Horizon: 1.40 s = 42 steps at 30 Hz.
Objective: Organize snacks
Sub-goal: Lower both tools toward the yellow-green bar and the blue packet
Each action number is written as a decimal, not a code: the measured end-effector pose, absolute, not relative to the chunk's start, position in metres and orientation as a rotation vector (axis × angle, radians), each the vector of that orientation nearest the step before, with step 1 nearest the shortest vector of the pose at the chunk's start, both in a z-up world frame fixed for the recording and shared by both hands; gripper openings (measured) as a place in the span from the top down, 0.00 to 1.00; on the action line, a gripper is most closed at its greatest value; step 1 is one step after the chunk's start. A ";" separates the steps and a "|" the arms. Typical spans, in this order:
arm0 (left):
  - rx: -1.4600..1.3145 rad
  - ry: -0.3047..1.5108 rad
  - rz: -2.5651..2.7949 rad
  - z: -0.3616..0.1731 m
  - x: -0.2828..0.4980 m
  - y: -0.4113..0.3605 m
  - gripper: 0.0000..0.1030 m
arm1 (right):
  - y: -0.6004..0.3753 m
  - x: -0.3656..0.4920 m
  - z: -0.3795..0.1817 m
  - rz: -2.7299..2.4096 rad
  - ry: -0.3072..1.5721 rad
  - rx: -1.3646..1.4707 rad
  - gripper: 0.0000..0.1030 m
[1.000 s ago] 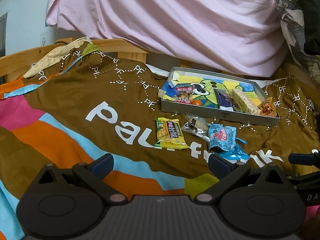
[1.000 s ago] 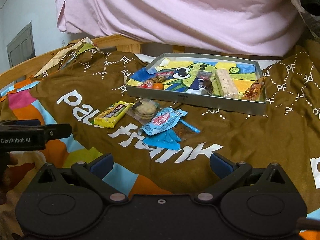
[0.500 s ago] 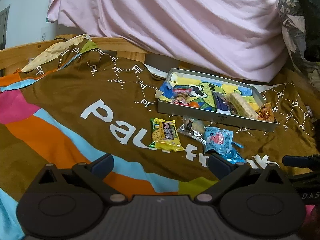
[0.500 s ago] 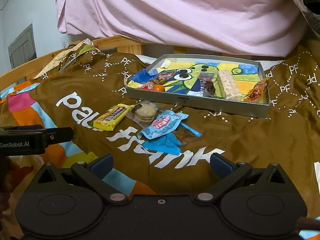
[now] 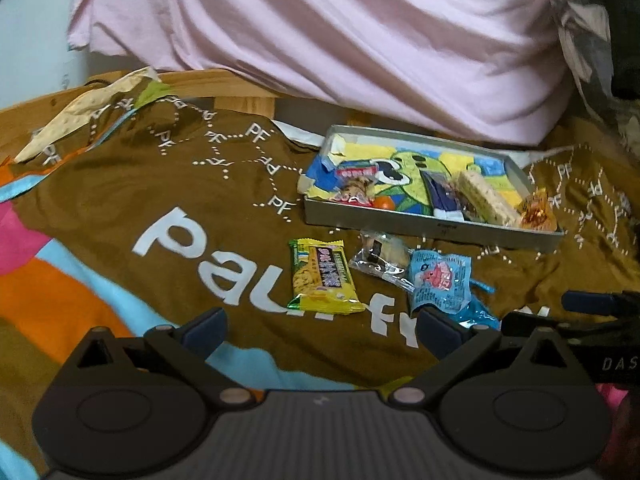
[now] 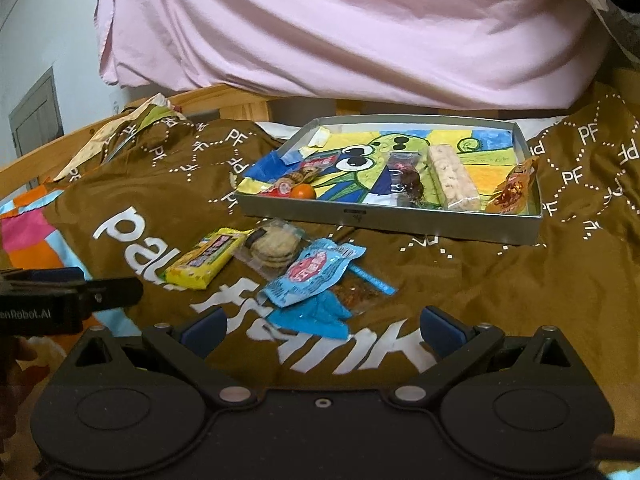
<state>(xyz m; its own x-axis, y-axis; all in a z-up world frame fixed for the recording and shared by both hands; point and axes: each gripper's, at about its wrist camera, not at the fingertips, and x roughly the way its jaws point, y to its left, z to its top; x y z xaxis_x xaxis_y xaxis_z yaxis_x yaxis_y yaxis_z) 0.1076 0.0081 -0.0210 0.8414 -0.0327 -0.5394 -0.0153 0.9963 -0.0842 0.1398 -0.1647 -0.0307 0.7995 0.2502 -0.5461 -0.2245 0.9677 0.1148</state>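
Observation:
A grey metal tray [image 5: 432,229] [image 6: 384,222] with a cartoon lining sits on the brown blanket and holds several snacks. In front of it lie a yellow snack bar [image 5: 322,276] [image 6: 206,258], a clear pack of cookies [image 5: 382,258] [image 6: 274,246], a light blue packet [image 5: 438,280] [image 6: 312,272] and a blue wrapper [image 6: 322,314]. My left gripper [image 5: 320,330] is open and empty, just short of the yellow bar. My right gripper [image 6: 320,326] is open and empty, just short of the blue wrapper.
A pink sheet [image 5: 340,36] hangs behind the tray. A wooden bed rail [image 5: 224,90] runs along the back left. The brown printed blanket [image 5: 120,200] covers the bed. The left gripper's body [image 6: 60,300] shows at the right wrist view's left edge.
Both grippers have moved a little forward toward the loose snacks. The snacks and tray have not moved. Both grippers stay open.

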 end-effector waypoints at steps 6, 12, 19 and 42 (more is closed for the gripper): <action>-0.056 0.560 -0.022 -0.022 0.127 0.002 0.00 | -0.171 0.155 -0.036 0.274 0.613 0.061 0.01; -0.088 0.569 -0.019 -0.020 0.151 0.007 0.00 | -0.171 0.166 -0.034 0.302 0.603 0.058 0.01; -0.119 0.639 -0.059 -0.024 0.179 0.012 0.00 | -0.166 0.180 -0.040 0.323 0.635 0.073 0.01; -0.025 0.859 -0.155 -0.043 0.242 0.020 0.18 | -0.167 0.242 -0.058 0.423 0.735 0.190 0.30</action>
